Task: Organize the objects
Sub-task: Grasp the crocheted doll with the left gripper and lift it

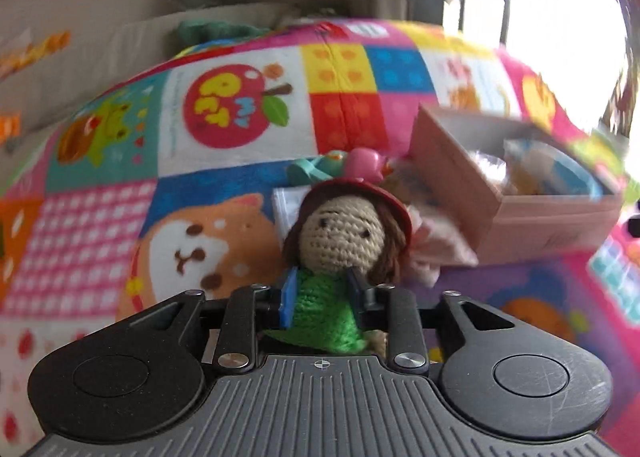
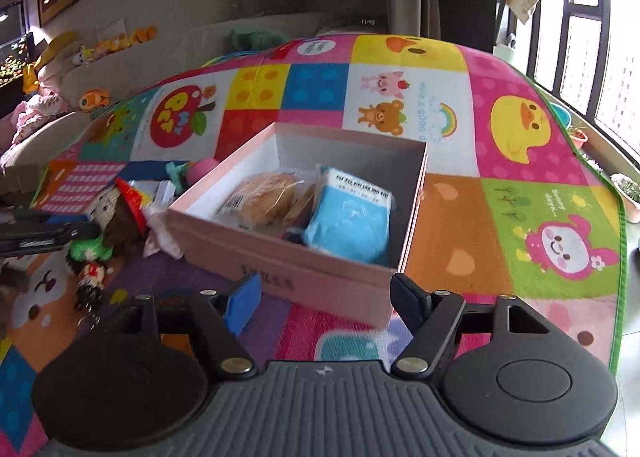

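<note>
Left gripper (image 1: 324,293) clamped on crochet doll (image 1: 340,241), upright between its fingers; pink box (image 2: 280,269) lies to its right. Right gripper (image 2: 326,297) open, empty, directly before the box

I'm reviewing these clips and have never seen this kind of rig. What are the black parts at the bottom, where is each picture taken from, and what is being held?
No robot here: a person holds a two-finger gripper in each hand, each carrying a fisheye camera looking along its fingers. The black parts are the grippers themselves. In the left view, the left gripper is shut on a crocheted doll with green body and red hat. In the right view, the right gripper is open and empty, facing an open pink cardboard box that holds a blue packet and wrapped bread. Everything lies on a colourful patchwork play mat.
</note>
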A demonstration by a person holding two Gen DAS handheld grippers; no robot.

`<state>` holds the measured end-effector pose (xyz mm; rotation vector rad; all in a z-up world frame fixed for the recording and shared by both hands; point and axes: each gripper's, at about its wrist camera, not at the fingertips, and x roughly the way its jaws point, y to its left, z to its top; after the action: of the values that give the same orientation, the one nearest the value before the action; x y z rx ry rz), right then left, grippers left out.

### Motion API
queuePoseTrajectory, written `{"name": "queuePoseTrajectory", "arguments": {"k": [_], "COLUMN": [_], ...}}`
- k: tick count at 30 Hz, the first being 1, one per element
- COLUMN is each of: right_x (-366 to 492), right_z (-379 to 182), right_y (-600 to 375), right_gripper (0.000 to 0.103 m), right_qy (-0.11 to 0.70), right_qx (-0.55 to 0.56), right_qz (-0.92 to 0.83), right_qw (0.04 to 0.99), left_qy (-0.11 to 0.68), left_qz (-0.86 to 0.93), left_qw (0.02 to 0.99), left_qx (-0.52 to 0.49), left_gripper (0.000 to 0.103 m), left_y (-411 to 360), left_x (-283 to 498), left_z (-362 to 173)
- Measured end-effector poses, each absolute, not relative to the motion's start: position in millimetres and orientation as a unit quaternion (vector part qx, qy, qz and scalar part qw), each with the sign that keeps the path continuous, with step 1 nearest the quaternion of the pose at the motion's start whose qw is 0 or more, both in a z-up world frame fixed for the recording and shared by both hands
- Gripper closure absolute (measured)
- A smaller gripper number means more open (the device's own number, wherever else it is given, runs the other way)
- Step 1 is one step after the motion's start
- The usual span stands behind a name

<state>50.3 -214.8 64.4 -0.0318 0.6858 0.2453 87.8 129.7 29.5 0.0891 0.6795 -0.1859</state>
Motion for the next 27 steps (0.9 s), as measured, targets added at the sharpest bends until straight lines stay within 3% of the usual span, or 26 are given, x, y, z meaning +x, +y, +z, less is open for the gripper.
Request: {"name": "queuePoseTrajectory", "arguments": {"k": [3, 12, 16, 20, 23, 27], "right_x": [41.4, 20.2, 13.6, 6.4, 3.9, 14.5], "right_z": [60.9, 48.9, 45.0, 43.6, 39.6, 27.1], "right_y": [-211.9, -177.1, -171.0, -174.9, -186.5, -202.8], "right_gripper": [0.025, 0.02, 0.018, 0.017, 0.012, 0.012], "right_qy": [0.345, 0.356, 0.358, 0.351, 0.347, 0.365], "right_qx": [-0.018, -0.048, -0.052, -0.061, -0.051, 0.003], "right_qz": [0.14, 0.2, 0.209, 0.203, 0.196, 0.187], "right_qw": [0.928, 0.911, 0.908, 0.912, 0.916, 0.912], "left_qy": [0.356, 0.374, 0.372, 0.366, 0.32, 0.355], "left_qz": [-0.105, -0.059, -0.04, -0.035, -0.013, -0.034], "left_qw": [0.928, 0.924, 0.926, 0.929, 0.944, 0.924], "left_qx": [0.025, -0.043, -0.042, -0.035, -0.079, -0.134], "left_gripper": [0.063, 0.06, 0.052, 0.055, 0.059, 0.059], "left_y": [130.4, 126.8, 121.7, 123.3, 143.3, 163.6], "left_x": [110.0, 164.8, 170.4, 159.2, 143.7, 154.9], "left_z": [26.1, 22.6, 20.0, 29.6, 42.6, 34.6]}}
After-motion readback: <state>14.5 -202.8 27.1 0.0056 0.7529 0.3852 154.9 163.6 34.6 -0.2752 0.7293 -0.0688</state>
